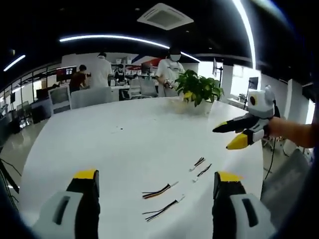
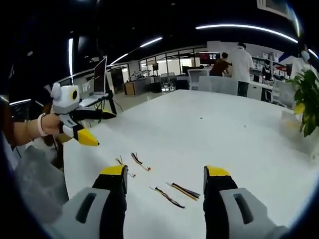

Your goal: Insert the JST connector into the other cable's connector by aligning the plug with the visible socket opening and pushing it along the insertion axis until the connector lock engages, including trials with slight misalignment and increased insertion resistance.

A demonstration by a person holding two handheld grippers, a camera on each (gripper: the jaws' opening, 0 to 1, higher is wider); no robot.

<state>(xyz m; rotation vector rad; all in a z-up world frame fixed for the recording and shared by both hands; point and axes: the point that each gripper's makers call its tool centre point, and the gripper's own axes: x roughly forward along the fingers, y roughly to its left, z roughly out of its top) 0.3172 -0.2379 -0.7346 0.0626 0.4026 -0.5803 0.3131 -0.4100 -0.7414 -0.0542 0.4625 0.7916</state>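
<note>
Several short JST cables lie on the white table [image 1: 129, 134]. In the left gripper view two longer cables [image 1: 159, 190] [image 1: 162, 209] with white connectors lie between my jaws, and two shorter ones [image 1: 198, 163] [image 1: 203, 172] lie farther right. My left gripper [image 1: 157, 180] hovers above them, open and holding nothing. The right gripper [image 1: 234, 135] hangs at the right over the table edge, open. In the right gripper view, my right gripper [image 2: 165, 175] is open above two cables [image 2: 184, 189] [image 2: 167, 197]; two short cables [image 2: 139, 161] [image 2: 123, 166] lie to the left. The left gripper [image 2: 94, 128] hangs at left, open.
A potted green plant [image 1: 198, 88] stands at the table's far side. Several people stand at desks [image 1: 102, 69] in the office behind. A laptop [image 2: 99, 74] sits beyond the table in the right gripper view. A grey chair back [image 2: 35, 184] is near the table edge.
</note>
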